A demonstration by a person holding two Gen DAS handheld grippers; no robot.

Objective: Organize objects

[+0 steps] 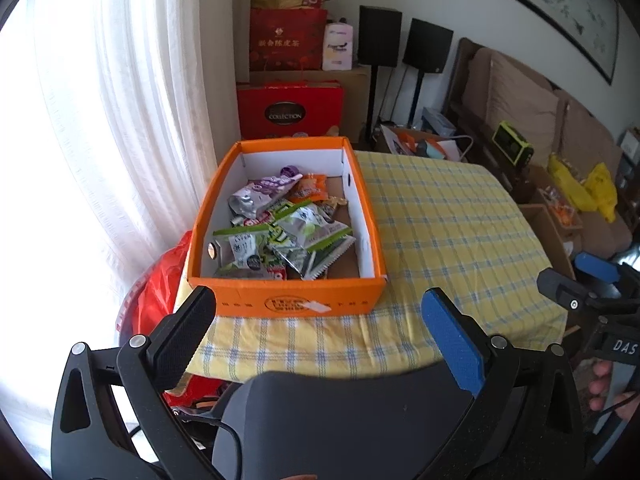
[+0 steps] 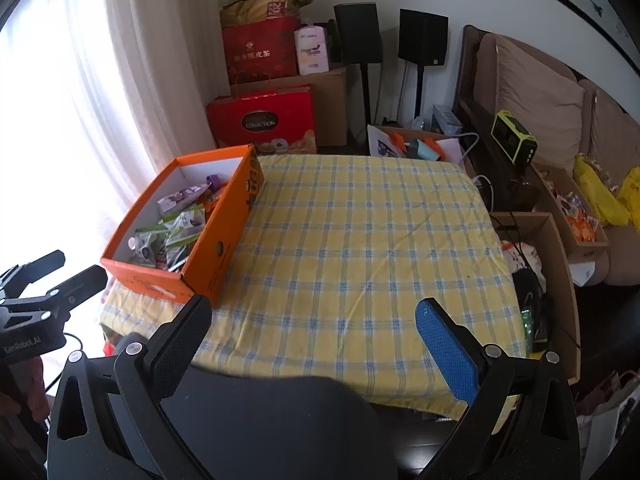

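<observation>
You are holding each hand-held gripper, left [image 1: 318, 312] and right [image 2: 314, 316], wide open and empty. The snacks [image 1: 280, 228] are sitting together in the orange box [image 1: 288, 298] on the worktop [image 2: 360, 240], so nothing spills.

box [image 1: 288, 300]: orange cardboard, matt outside, white inside walls, brown bare floor
snack packets [image 1: 288, 232]: glossy plastic film, some silvery and crinkled
tablecloth [image 2: 360, 240]: woven checked cloth, yellow and blue, matt, lightly creased
left gripper [image 1: 320, 312]: matt black plastic, one finger pad black, the other blue, both finely textured; small shiny metal pins at the joints
right gripper [image 2: 312, 320]: same matt black plastic and dimpled pads
curtain [image 1: 120, 120]: thin white sheer cloth
red bag [image 1: 156, 292]: shiny plastic
</observation>
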